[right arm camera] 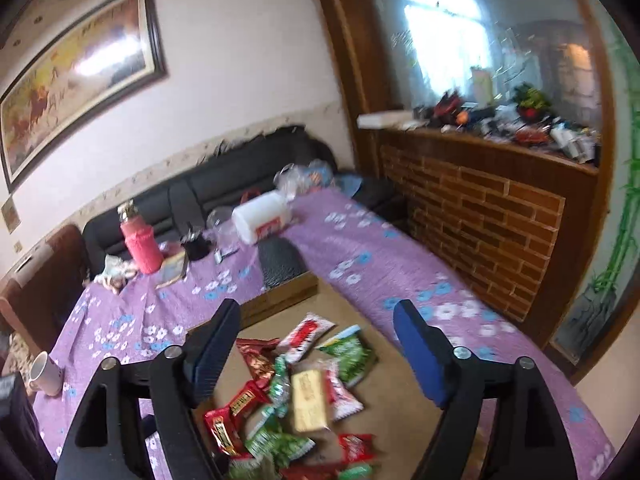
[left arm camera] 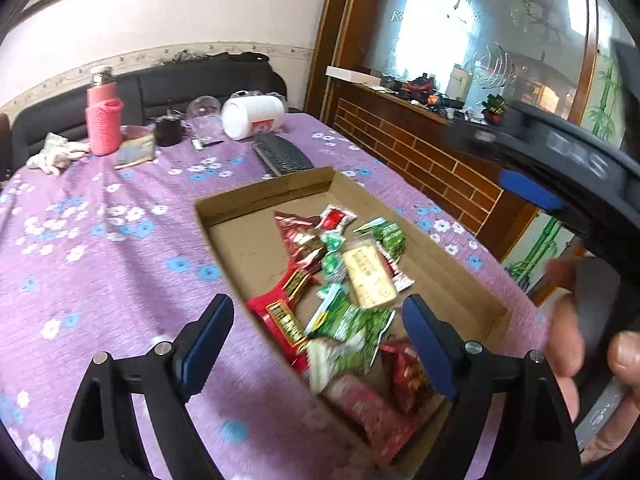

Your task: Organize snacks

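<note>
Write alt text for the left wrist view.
A shallow cardboard box of red, green and yellow snack packets sits on a purple flowered tablecloth, with the open, empty left gripper above its near end. A pink bottle and white jar stand at the far edge.

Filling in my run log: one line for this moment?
left gripper: open, empty | right gripper: open, empty | snack packets: piled in cardboard box

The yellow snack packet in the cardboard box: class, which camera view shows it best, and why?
The left wrist view: the yellow snack packet is sharp, its printing visible among the other snacks. The right wrist view shows it too, but motion-blurred.
</note>
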